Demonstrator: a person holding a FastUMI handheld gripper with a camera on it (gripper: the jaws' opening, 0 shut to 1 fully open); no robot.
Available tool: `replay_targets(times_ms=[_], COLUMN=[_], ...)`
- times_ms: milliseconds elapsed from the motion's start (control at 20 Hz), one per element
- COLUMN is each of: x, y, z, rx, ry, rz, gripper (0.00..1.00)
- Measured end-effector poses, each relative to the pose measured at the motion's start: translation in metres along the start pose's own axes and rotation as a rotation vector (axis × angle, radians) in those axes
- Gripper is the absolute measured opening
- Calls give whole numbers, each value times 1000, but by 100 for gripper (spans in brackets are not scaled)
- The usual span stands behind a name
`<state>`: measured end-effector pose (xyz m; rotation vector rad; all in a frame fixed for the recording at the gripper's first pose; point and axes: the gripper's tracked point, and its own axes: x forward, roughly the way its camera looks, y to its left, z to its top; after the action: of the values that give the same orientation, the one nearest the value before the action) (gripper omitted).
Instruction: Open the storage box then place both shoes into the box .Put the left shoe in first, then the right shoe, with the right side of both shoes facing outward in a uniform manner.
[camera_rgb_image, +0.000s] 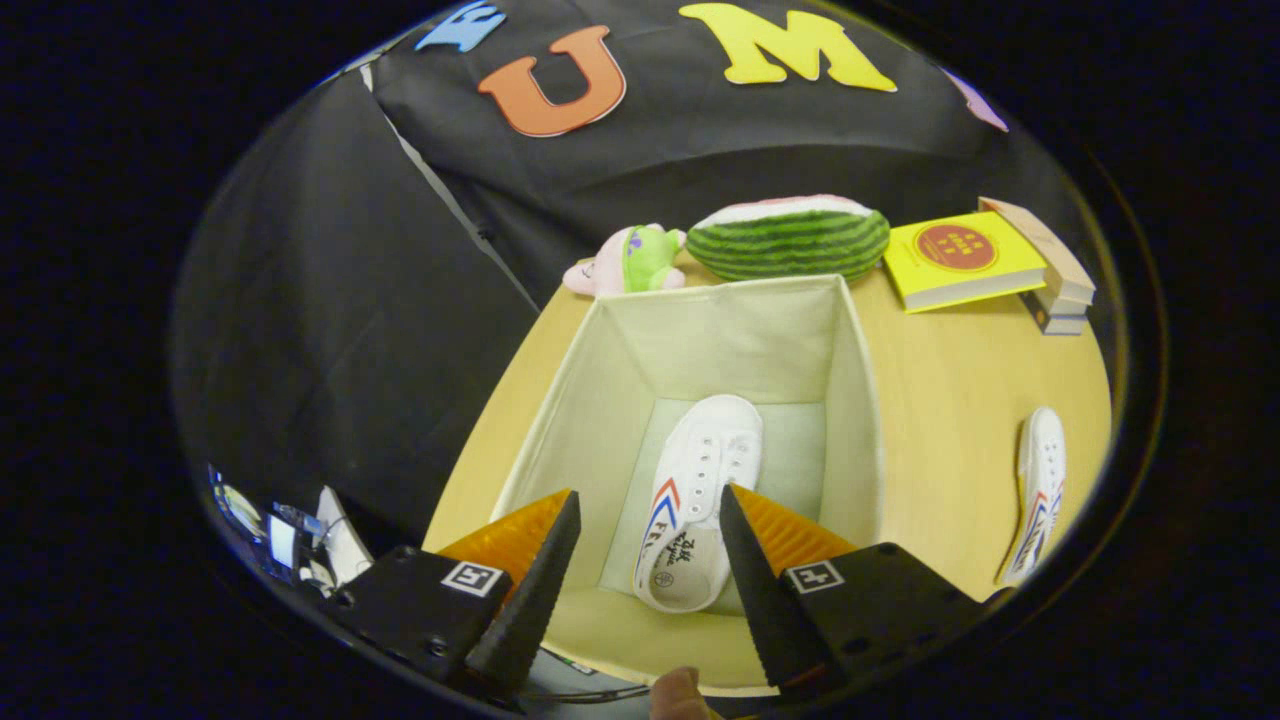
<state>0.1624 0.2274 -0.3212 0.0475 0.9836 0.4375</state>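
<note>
The tongs hang wide open, holding nothing, above the open storage box with one white shoe lying inside (room beside it), while the other shoe waits near the bench's right edge.

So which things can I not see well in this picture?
- Shoe in the box: heel side partly behind the right jaw of the open gripper, which holds nothing.
- Second shoe on the table: warped near the rim, its side unclear.
- Lower books: covered by the yellow one.
</note>
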Motion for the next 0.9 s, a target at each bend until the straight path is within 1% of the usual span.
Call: replay_targets(times_ms=[50,150,350,400,450,600,700,850,900], x=[-6,-22,-59,-70,-76,-91,-99,-99,-100], y=[0,-10,-44,-59,-72,-102,-136,-174,-190], z=[-1,6,13,13,10,-10,-11,-35,-43], rx=[-7,-53,-155,-168,-168,-145,-153,-115,-105], ry=[0,-35,-98,-99,-86,-11,2,71,94], rz=[1,-39,-169,-215,-244,-235,-288,-272,-281], gripper=[89,90,92,92,93,93,93,92,92])
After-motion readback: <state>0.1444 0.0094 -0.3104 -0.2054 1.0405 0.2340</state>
